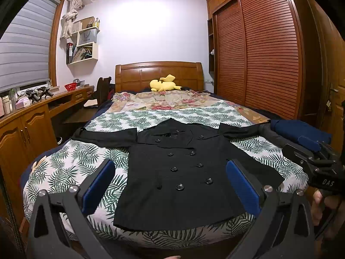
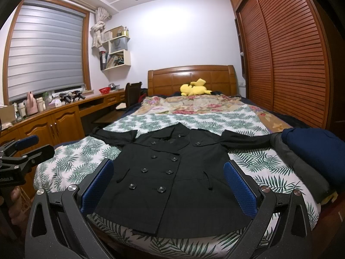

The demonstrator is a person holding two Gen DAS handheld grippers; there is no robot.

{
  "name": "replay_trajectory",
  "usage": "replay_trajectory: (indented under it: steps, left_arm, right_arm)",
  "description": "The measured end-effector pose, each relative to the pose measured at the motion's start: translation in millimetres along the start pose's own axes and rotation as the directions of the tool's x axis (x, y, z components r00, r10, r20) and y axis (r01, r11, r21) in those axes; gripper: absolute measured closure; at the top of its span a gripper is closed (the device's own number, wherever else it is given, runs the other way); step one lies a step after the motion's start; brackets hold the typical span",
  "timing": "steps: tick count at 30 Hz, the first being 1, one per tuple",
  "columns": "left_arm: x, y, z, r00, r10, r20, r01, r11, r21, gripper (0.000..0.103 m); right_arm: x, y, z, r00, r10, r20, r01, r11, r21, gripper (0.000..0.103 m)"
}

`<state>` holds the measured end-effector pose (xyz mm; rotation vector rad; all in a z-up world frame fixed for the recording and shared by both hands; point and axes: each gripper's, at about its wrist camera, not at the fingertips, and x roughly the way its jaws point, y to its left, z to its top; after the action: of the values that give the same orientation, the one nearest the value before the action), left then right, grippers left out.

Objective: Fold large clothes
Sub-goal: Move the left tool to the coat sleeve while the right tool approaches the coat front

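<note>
Black coat (image 1: 183,172) lies spread flat, buttons up, on the bed (image 1: 64,172), probably soft yet weighty, best pinched at sleeve ends or hem corners by both released claws, left claw (image 1: 170,185) and right claw (image 2: 168,185).

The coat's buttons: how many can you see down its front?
10 on the coat, in two columns: bottom pair, next pair, then, then, and two small ones by the collar. Folds may hide more.

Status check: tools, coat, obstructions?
Left tool open, right tool open, both empty. Black coat flat, unfolded, sleeves spread. Folded clothes pile overlaps right sleeve end.
</note>
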<state>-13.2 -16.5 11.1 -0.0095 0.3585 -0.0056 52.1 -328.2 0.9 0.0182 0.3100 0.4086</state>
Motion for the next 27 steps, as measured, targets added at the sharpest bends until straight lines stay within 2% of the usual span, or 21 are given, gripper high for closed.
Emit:
replay_trajectory:
  steps: [7,17,27]
  left_arm:
    - [18,10,-6,0.999,0.003,-0.039,-0.003,1.0,-0.01,0.0]
    - [44,38,-22,0.994,0.014,-0.106,-0.02,0.998,-0.058,0.0]
    - [83,68,-34,0.983,0.071,-0.17,-0.083,0.995,-0.06,0.0]
  right_arm:
    - [6,1,-2,1.0,0.013,-0.028,-0.014,1.0,-0.006,0.0]
    - [40,3,-9,0.995,0.048,-0.087,-0.049,0.999,-0.017,0.0]
    - [104,14,0,0.988,0.111,-0.107,-0.12,0.99,-0.074,0.0]
